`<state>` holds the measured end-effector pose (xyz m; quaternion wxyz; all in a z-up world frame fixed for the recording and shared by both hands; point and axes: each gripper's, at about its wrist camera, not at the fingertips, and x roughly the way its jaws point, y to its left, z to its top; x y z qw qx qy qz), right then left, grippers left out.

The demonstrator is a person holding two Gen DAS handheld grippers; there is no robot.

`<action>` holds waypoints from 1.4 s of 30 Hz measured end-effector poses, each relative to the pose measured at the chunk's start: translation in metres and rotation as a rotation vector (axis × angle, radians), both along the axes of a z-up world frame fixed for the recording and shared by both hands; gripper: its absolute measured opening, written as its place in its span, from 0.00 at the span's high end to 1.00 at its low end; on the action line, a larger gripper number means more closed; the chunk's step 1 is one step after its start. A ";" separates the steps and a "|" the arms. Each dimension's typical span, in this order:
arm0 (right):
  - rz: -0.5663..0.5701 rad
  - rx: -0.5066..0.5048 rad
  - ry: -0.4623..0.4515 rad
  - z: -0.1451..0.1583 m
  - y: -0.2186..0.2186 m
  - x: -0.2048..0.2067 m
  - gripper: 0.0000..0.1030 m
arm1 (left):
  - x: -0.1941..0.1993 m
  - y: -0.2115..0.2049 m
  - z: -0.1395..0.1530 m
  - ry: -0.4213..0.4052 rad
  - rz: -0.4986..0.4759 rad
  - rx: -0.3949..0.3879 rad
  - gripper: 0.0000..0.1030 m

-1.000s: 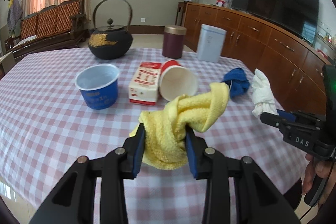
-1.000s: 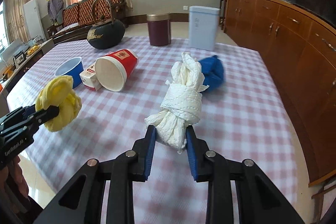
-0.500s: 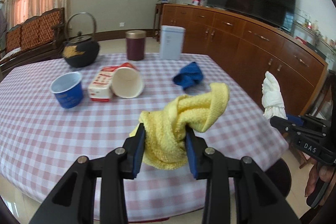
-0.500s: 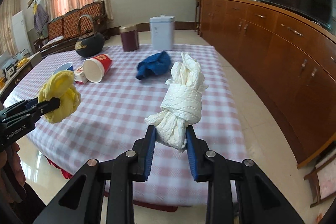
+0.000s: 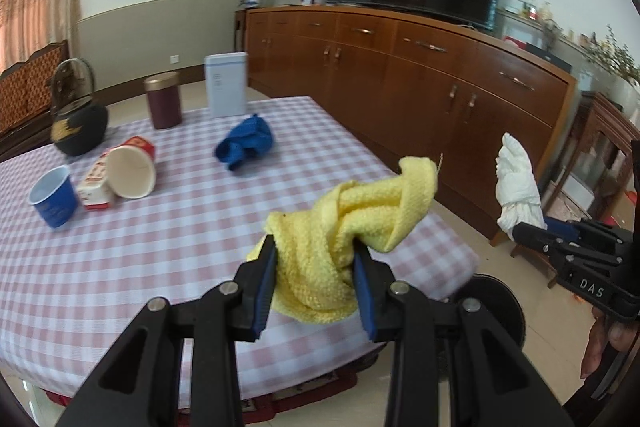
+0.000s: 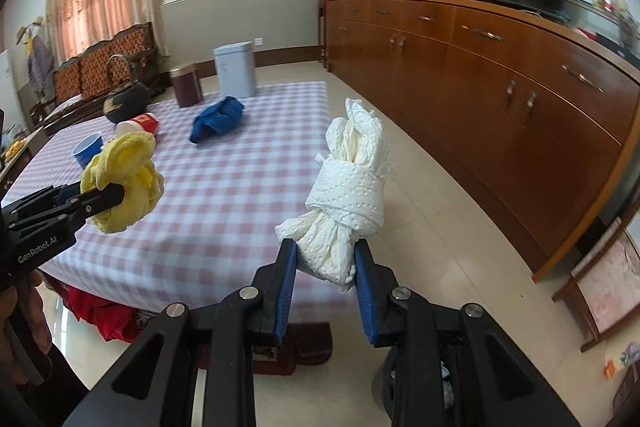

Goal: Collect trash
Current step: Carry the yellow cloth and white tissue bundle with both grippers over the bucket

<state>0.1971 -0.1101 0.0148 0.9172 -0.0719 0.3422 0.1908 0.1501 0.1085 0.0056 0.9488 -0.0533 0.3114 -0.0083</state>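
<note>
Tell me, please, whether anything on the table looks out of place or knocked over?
Yes: the red paper cup lies tipped on its side against a small carton, and a crumpled blue cloth sits loose mid-table.

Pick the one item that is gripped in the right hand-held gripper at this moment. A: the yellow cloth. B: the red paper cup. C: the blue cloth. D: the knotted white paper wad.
D: the right hand-held gripper has its blue pads pressed on the white paper wad, while the yellow cloth sits in the left hand-held gripper and the blue cloth lies on the table.
</note>
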 end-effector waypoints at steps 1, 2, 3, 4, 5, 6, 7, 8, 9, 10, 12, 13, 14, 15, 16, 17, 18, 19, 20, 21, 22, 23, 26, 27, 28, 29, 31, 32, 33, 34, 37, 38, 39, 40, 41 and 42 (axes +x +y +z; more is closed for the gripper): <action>-0.011 0.003 0.001 -0.001 -0.007 -0.002 0.71 | 0.000 -0.005 0.000 -0.001 -0.011 0.001 0.64; -0.018 0.005 0.003 -0.001 -0.011 -0.003 0.71 | 0.000 -0.009 0.000 -0.002 -0.017 0.001 0.64; -0.024 0.006 0.004 -0.001 -0.014 -0.004 0.71 | 0.000 -0.013 0.000 -0.002 -0.025 0.001 0.64; -0.031 0.006 0.005 -0.002 -0.018 -0.006 0.71 | 0.000 -0.017 0.000 -0.002 -0.035 0.003 0.64; -0.038 0.005 0.005 -0.002 -0.021 -0.008 0.71 | 0.000 -0.020 0.000 -0.002 -0.041 0.003 0.64; -0.046 0.006 0.007 -0.003 -0.025 -0.009 0.71 | 0.000 -0.023 0.000 0.000 -0.050 0.001 0.64; -0.050 0.009 0.008 -0.003 -0.028 -0.010 0.71 | 0.000 -0.026 0.000 0.000 -0.055 0.001 0.64; -0.056 0.010 0.009 -0.003 -0.031 -0.011 0.71 | 0.000 -0.028 0.000 -0.001 -0.060 0.001 0.64; -0.060 0.011 0.009 -0.004 -0.034 -0.012 0.71 | 0.000 -0.031 0.001 -0.001 -0.066 0.000 0.64; -0.064 0.012 0.008 -0.004 -0.037 -0.013 0.71 | 0.000 -0.034 0.001 -0.001 -0.074 0.000 0.64; -0.076 0.012 0.008 -0.005 -0.043 -0.016 0.71 | 0.000 -0.040 0.001 -0.001 -0.088 0.001 0.64; -0.080 0.013 0.008 -0.005 -0.046 -0.017 0.71 | 0.000 -0.043 0.001 -0.001 -0.095 0.002 0.64; -0.085 0.014 0.009 -0.006 -0.048 -0.018 0.71 | 0.000 -0.046 0.001 -0.002 -0.100 0.002 0.64; -0.091 0.015 0.010 -0.006 -0.052 -0.019 0.71 | 0.000 -0.048 0.001 -0.002 -0.104 0.002 0.64; -0.096 0.016 0.010 -0.007 -0.055 -0.019 0.71 | 0.000 -0.052 0.000 -0.001 -0.112 0.003 0.64; -0.101 0.015 0.009 -0.007 -0.057 -0.020 0.71 | 0.000 -0.054 0.001 -0.002 -0.117 0.003 0.64; -0.105 0.015 0.009 -0.007 -0.059 -0.021 0.71 | 0.000 -0.057 0.001 -0.003 -0.124 0.003 0.64; -0.109 0.016 0.008 -0.007 -0.062 -0.021 0.71 | 0.000 -0.060 0.001 -0.003 -0.130 0.004 0.64; -0.114 0.016 0.006 -0.007 -0.065 -0.022 0.71 | -0.001 -0.062 0.001 -0.004 -0.134 0.004 0.64; -0.119 0.016 0.006 -0.007 -0.068 -0.023 0.71 | -0.001 -0.066 0.001 -0.004 -0.142 0.004 0.64; -0.123 0.016 0.006 -0.007 -0.070 -0.024 0.71 | 0.000 -0.068 0.001 -0.003 -0.149 0.003 0.64; -0.127 0.015 0.006 -0.007 -0.073 -0.025 0.71 | 0.000 -0.071 0.001 -0.002 -0.154 0.003 0.64; -0.140 0.010 0.004 -0.008 -0.081 -0.027 0.71 | 0.002 -0.081 -0.002 0.003 -0.178 0.002 0.64; -0.144 0.009 0.005 -0.008 -0.084 -0.028 0.71 | 0.002 -0.085 -0.002 0.004 -0.187 0.004 0.64; -0.151 0.008 0.006 -0.009 -0.088 -0.029 0.71 | 0.003 -0.090 -0.004 0.007 -0.199 0.003 0.64; -0.160 0.007 0.009 -0.010 -0.092 -0.030 0.71 | 0.003 -0.094 -0.005 0.009 -0.206 0.003 0.64; -0.175 0.007 0.013 -0.012 -0.102 -0.032 0.71 | 0.005 -0.103 -0.008 0.015 -0.225 0.001 0.64; -0.181 0.006 0.015 -0.012 -0.105 -0.033 0.71 | 0.006 -0.109 -0.009 0.020 -0.237 0.001 0.64; -0.190 0.004 0.019 -0.014 -0.110 -0.034 0.71 | 0.006 -0.112 -0.010 0.022 -0.244 -0.001 0.64; -0.194 0.003 0.021 -0.014 -0.112 -0.035 0.71 | 0.007 -0.118 -0.011 0.026 -0.256 -0.001 0.64; -0.215 0.001 0.032 -0.019 -0.125 -0.038 0.71 | 0.007 -0.134 -0.015 0.035 -0.291 -0.001 0.64; -0.222 0.000 0.035 -0.020 -0.129 -0.040 0.71 | 0.008 -0.138 -0.017 0.039 -0.301 -0.002 0.64; -0.227 -0.001 0.039 -0.022 -0.133 -0.041 0.71 | 0.008 -0.145 -0.018 0.044 -0.316 0.000 0.64; -0.233 -0.004 0.042 -0.023 -0.138 -0.043 0.71 | 0.008 -0.150 -0.020 0.048 -0.326 0.002 0.64; -0.238 -0.007 0.047 -0.026 -0.142 -0.044 0.71 | 0.009 -0.156 -0.022 0.054 -0.339 0.002 0.64; -0.244 -0.008 0.052 -0.028 -0.147 -0.046 0.71 | 0.009 -0.159 -0.023 0.058 -0.347 0.002 0.64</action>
